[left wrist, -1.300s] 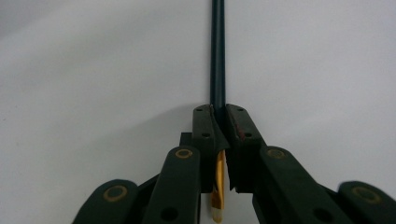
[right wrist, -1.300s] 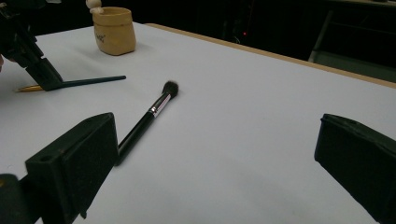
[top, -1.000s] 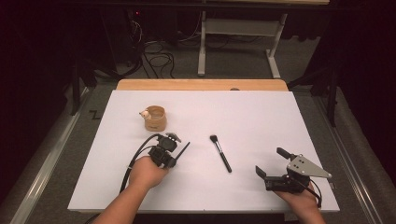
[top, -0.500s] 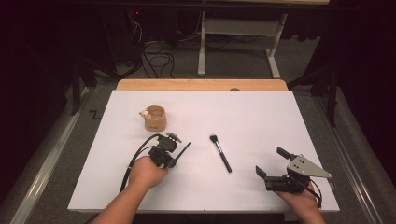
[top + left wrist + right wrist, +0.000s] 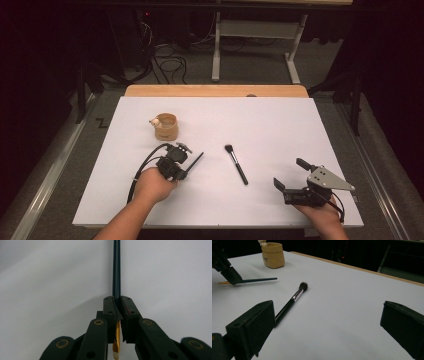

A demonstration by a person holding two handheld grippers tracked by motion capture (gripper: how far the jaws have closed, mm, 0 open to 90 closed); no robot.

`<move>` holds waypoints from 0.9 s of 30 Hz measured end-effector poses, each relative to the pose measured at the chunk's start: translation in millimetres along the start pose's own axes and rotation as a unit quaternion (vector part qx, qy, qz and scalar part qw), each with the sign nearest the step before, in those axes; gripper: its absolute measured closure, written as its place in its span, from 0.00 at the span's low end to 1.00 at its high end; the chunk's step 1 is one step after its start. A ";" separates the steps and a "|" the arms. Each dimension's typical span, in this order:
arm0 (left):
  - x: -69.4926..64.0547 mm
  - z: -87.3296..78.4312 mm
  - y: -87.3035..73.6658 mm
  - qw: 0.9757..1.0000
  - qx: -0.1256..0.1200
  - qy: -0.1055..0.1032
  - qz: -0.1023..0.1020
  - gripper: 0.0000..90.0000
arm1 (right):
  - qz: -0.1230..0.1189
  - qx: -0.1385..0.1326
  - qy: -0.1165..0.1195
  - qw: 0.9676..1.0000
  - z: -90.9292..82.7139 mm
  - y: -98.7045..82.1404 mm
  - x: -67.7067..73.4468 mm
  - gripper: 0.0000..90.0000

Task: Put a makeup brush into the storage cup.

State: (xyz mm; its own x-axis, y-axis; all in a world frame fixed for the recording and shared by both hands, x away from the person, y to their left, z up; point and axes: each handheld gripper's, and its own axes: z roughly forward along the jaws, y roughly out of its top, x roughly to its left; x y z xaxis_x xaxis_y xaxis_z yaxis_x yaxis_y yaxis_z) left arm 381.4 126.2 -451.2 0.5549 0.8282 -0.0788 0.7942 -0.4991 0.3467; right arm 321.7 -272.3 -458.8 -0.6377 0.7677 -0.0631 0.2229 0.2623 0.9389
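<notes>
Your left claw (image 5: 117, 312) is clamped on a thin dark paintbrush (image 5: 116, 270); its handle runs forward past the jaws, low over the counter (image 5: 280, 125), and its yellowish end (image 5: 116, 345) pokes out behind them. In the high view that claw (image 5: 187, 167) sits left of centre, with the paintbrush (image 5: 196, 161) angling up and right. A makeup brush (image 5: 236, 164) lies flat near the middle, bristles toward the far side, apart from both claws. A small tan cup (image 5: 166, 126) stands beyond your left hand (image 5: 152, 184), something pale at its rim. Your right claw (image 5: 290, 176) rests near the front right corner, jaws wide apart and holding nothing; between them you see the makeup brush (image 5: 290, 302) and the cup (image 5: 272, 254) farther off.
</notes>
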 end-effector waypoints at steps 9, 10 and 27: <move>-1.4 -16.6 -2.0 1.000 -0.007 0.004 0.020 0.93 | 0.002 0.000 -0.001 1.000 0.0 -0.5 0.3 0.01; -1.7 -19.0 -2.2 1.000 -0.008 0.003 0.023 0.93 | 0.002 0.000 -0.001 1.000 0.0 -0.5 0.3 0.01; 1.7 -55.7 0.1 0.999 -0.020 0.003 0.043 0.93 | 0.002 0.003 0.000 1.000 1.0 -1.8 0.3 0.01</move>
State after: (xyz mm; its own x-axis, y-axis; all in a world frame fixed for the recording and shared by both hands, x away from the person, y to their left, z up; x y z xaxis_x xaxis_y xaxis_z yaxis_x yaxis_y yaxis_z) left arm 368.6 141.8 -399.2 0.6188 0.7844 -0.0427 0.7333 -0.5574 0.3893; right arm 321.9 -272.0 -460.8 -0.6369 0.7687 -0.0590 0.2300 0.2625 0.9371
